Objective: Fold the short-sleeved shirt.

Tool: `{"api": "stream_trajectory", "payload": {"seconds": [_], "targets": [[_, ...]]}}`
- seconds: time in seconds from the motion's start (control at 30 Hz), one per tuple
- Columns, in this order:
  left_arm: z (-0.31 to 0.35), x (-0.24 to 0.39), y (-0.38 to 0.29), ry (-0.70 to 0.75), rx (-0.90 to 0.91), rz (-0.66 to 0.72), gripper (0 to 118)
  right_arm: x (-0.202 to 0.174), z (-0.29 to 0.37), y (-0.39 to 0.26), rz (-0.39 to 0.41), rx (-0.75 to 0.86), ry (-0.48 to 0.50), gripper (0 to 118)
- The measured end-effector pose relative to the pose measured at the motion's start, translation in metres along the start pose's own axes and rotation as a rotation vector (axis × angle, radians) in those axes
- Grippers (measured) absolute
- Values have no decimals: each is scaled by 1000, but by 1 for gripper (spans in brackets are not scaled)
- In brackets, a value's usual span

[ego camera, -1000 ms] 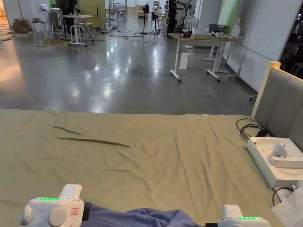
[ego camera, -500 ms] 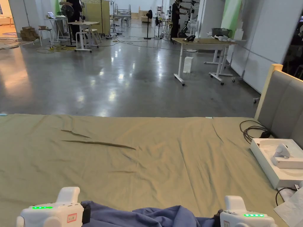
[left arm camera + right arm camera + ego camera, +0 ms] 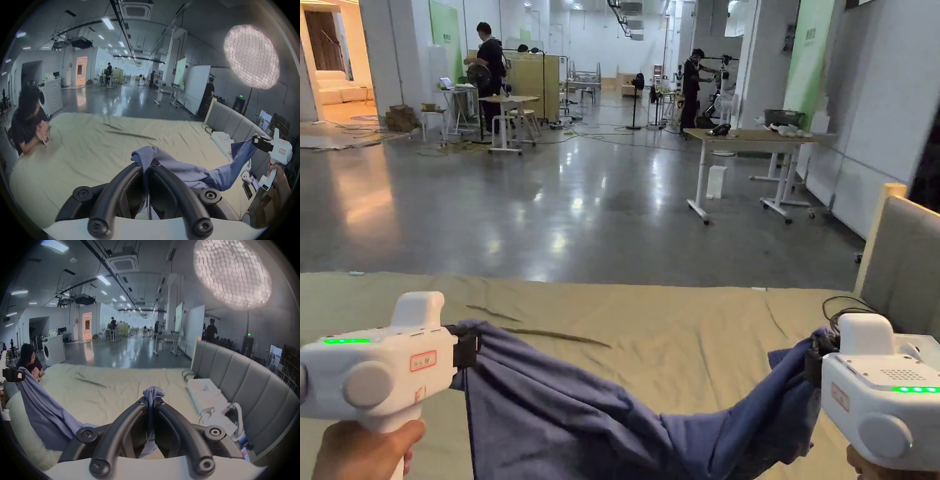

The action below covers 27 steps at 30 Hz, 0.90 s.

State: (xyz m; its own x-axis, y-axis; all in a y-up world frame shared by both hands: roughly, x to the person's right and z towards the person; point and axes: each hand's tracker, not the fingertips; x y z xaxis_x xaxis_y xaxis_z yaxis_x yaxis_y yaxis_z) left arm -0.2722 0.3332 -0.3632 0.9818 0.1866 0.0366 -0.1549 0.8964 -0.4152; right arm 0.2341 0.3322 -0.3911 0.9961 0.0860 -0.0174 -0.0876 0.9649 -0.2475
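A blue short-sleeved shirt [image 3: 600,419] hangs in the air over the olive-green bed sheet [image 3: 675,331], stretched and sagging between my two grippers. My left gripper [image 3: 467,347] is shut on one end of it at the left. In the left gripper view the cloth [image 3: 186,172] bunches out between the closed jaws of the left gripper [image 3: 146,164] and runs right to the other gripper [image 3: 256,142]. My right gripper [image 3: 814,362] is shut on the other end; its own view shows a tuft of shirt [image 3: 153,392] pinched at the right gripper [image 3: 151,401].
A grey padded headboard [image 3: 903,262] bounds the bed on the right, with a white box [image 3: 206,394] and black cables [image 3: 844,309] beside it. A person [image 3: 27,120] leans on the bed's far left edge. Beyond the bed lies shiny floor with a table [image 3: 750,140].
Both grippers have risen from the near edge of the bed, lifting the blue shirt off the sheet and spreading it between them. The head camera has tilted up.
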Motion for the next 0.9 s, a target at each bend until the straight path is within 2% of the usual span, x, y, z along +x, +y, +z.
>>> {"api": "stream_trajectory", "payload": {"seconds": [0.2,0.4,0.9], "targets": [[41,-16,67,60,95,-11,6,5,14,74,8,86,-25,4],[57,-45,106,141,117,-12,6,5,20,123,9,135,-48,4],[43,-79,128,181,105,66,6,1,-12,147,-14,111,-112,4]]}}
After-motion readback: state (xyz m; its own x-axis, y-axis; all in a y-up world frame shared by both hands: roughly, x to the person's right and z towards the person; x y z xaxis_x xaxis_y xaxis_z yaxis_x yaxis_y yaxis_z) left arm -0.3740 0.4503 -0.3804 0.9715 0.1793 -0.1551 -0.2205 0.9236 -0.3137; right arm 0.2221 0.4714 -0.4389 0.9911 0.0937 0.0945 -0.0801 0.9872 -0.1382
